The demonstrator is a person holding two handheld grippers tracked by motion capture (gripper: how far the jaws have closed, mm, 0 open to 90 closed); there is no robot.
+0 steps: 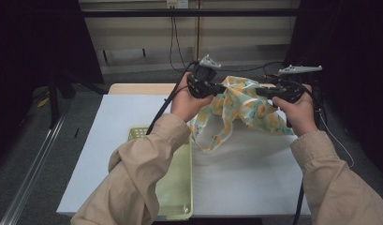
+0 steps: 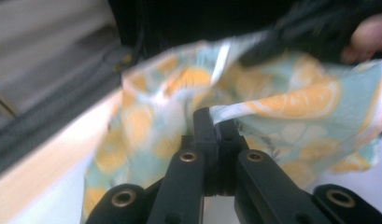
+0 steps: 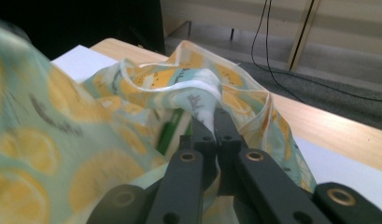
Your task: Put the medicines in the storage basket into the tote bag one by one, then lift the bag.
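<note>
A pale green cloth printed with orange slices (image 1: 240, 104) hangs in the air between both hands, its lower folds drooping toward the white table top (image 1: 245, 187). My left gripper (image 1: 220, 87) is shut on the cloth's left upper edge, and in the left gripper view its jaws (image 2: 213, 122) pinch a white hem of the cloth (image 2: 291, 100). My right gripper (image 1: 260, 91) is shut on the right upper edge; the right gripper view has the cloth (image 3: 86, 144) bunched over its jaws (image 3: 212, 122). A green strip (image 3: 170, 130) shows inside the folds.
A shallow yellow-green tray (image 1: 177, 192) lies on the white table top at the front left, partly under the left sleeve. A wooden table edge (image 1: 142, 88) runs along the back. Cables (image 1: 173, 42) hang from the wall behind.
</note>
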